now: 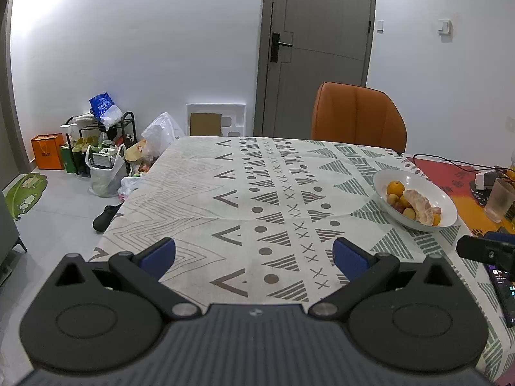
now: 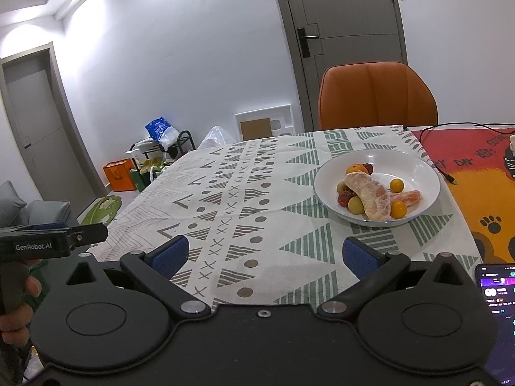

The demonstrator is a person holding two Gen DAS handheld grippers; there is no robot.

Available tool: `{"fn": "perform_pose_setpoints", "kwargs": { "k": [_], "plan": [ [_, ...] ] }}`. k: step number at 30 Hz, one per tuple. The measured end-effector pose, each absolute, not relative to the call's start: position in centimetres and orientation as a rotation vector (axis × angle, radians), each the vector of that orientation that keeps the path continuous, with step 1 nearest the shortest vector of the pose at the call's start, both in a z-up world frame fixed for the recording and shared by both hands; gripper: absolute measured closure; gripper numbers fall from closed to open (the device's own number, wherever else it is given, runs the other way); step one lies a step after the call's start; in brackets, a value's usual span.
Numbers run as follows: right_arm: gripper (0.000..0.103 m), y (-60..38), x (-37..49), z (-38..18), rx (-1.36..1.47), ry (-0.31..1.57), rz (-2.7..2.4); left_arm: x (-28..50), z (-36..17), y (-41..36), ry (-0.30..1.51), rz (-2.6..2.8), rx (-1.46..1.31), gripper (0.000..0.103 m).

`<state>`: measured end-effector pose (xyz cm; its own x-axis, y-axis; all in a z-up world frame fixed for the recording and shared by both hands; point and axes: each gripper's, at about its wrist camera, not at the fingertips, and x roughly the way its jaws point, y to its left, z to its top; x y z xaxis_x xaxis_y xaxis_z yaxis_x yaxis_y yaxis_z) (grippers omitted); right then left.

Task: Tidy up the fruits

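White walls (image 1: 161,48), grey door (image 1: 322,48), grey tile floor (image 1: 54,206). Orange chair (image 2: 376,96) behind patterned tablecloth (image 1: 225,193). Cluttered shoe rack (image 1: 99,138) by wall.

bright ceiling light (fisheye-warped edges)

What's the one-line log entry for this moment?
left gripper: open, empty | right gripper: open, empty | fruit: all in white bowl | phase: hovering above tablecloth, no grasp
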<state>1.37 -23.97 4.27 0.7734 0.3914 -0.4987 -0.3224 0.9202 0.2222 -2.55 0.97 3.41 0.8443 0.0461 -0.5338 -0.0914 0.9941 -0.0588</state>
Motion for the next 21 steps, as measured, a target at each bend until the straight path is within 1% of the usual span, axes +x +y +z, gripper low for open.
{"fn": "perform_pose_setpoints", "kwargs": {
  "k": [21],
  "plan": [
    [0.000,-24.09,1.40,4.24,0.127,0.570,0.383,-2.51,3.27,1.00,0.563,0.076,-0.085,0.000]
  ]
}}
